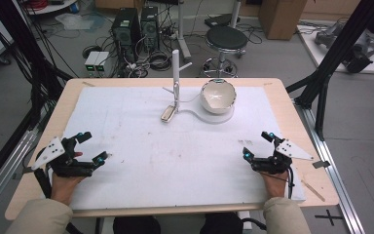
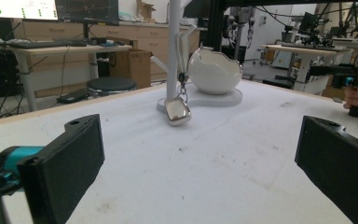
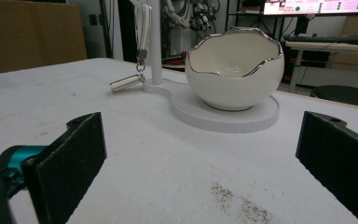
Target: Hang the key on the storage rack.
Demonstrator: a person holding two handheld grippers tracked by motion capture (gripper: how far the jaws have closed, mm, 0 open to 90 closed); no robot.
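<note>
- Cluttered lab floor with computer towers, cables and a black stool [image 1: 226, 38] fills the top of the high view; below it a wooden bench [image 1: 297, 127] carries a white sheet. At upper centre stands a white stand [image 1: 176, 68] with a small metal pendant [image 1: 168, 113] lying at its foot on a chain, and just right of it an eggshell-shaped bowl [image 1: 217, 95] on a shared white base. The left gripper [image 1: 91, 146] rests at lower left and the right gripper [image 1: 258, 145] at lower right, both well apart from the stand, jaws spread wide and empty.
- Left gripper view: the jaws stand wide at the lower corners with nothing between them; the pendant sits above centre, touching the sheet under the stand's post, with the bowl behind it to the right.
- Right gripper view: jaws likewise wide and empty; the bowl sits upper right, the pendant upper left of centre.
- Judgement: the work looks unstarted, at the approach step. Next would be a forward reach, closing on the small, slippery pendant or its chain.
</note>
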